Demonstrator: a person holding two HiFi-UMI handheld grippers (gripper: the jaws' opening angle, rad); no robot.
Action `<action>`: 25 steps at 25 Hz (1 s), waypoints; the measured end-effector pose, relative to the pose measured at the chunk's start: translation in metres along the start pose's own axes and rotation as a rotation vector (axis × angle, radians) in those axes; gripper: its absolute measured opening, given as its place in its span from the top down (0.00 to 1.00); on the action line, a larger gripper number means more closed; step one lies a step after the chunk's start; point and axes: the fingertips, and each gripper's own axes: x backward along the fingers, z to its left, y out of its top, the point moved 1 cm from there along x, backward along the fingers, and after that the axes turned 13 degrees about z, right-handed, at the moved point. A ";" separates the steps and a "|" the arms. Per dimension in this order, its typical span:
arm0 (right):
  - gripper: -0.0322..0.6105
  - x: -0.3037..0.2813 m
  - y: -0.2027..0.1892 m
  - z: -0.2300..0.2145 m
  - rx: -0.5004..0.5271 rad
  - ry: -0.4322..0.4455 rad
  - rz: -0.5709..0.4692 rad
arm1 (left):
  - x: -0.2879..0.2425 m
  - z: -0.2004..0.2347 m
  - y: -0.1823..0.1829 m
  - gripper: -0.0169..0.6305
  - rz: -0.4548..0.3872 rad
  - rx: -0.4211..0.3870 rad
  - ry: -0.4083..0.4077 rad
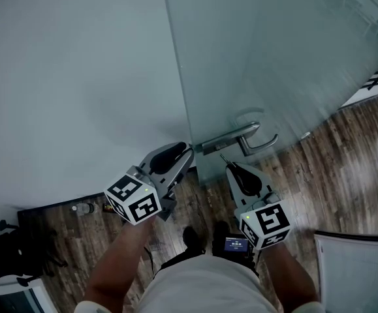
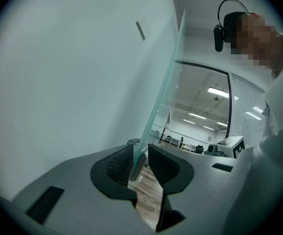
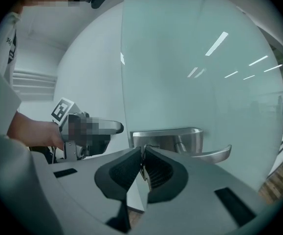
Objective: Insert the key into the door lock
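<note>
Wood floor (image 1: 345, 168), white wall (image 1: 64, 64), frosted glass door (image 1: 273, 57). Nearest me, the right gripper (image 1: 230, 168) pinches a small key (image 3: 143, 164) between closed jaws. The key's tip is aimed at the lock plate (image 3: 165, 137) just beyond, seemingly not in yet. The left gripper (image 2: 140, 161) clamps the door's free edge, likely to steady it. The handle (image 3: 207, 154) juts out farther back, untouched.
</note>
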 end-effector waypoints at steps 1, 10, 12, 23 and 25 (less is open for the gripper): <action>0.90 -0.002 0.000 0.000 0.006 -0.003 0.002 | -0.001 0.001 0.001 0.84 0.002 0.000 0.000; 0.90 -0.009 -0.002 -0.005 0.024 -0.020 0.014 | -0.007 0.004 0.005 0.84 0.007 -0.014 -0.006; 0.90 -0.010 -0.001 -0.004 0.035 -0.023 0.013 | -0.009 0.003 0.005 0.83 0.012 -0.018 -0.011; 0.90 -0.014 0.003 -0.001 0.130 -0.061 0.017 | -0.014 -0.003 0.010 0.83 0.010 0.000 -0.068; 0.90 -0.014 0.003 -0.001 0.146 -0.068 0.019 | -0.013 -0.003 0.010 0.83 0.013 0.007 -0.070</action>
